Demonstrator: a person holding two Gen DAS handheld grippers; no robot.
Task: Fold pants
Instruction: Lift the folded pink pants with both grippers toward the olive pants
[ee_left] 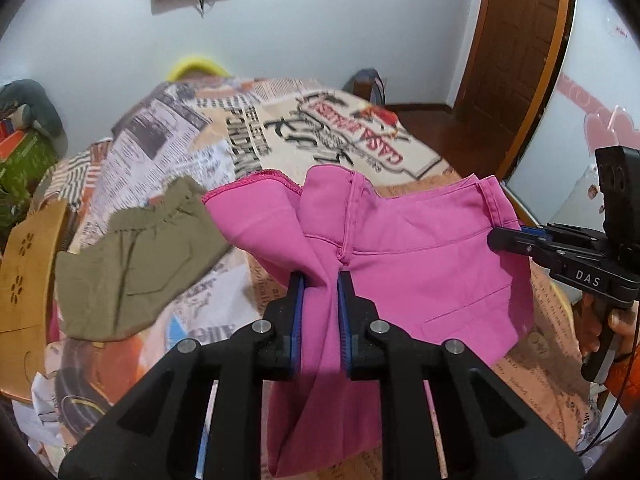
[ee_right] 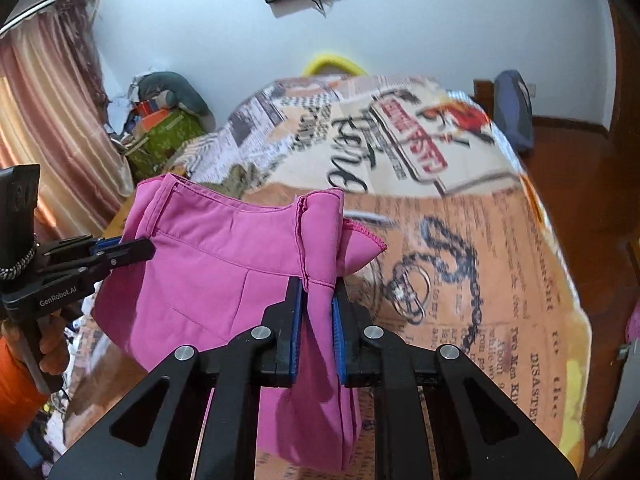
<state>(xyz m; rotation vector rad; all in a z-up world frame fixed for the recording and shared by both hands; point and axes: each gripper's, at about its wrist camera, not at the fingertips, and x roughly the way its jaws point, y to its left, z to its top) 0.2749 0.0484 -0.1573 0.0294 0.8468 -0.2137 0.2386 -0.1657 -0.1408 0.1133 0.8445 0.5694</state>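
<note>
- Our left claw [ee_left: 320, 292] is clenched on a bunched gather of the pink pants [ee_left: 420, 256], its 2 blue pads [ee_left: 297, 320] pressed against the cloth on either side.
- Our right claw [ee_right: 318, 300] is likewise clamped on a gathered seam of the same garment; in the left wrist view it bites the far edge near the hem.
- The pants hang stretched between both claws, lifted above the bed [ee_right: 500, 260], with loose cloth drooping below each grip.
- To do this step well, we judge both claws should stay level and pull gently apart so the panel goes taut, then lower together so the fabric lands flat without wrinkles.
- The cloth looks like a smooth, thin woven fabric with stitched seams, an overlocked raw edge and a welt pocket line; it should drape and slip easily.
- An olive garment [ee_left: 136, 260] with an elastic waist lies flat on the newspaper-print bedcover [ee_left: 192, 140], beside our pink piece.
</note>
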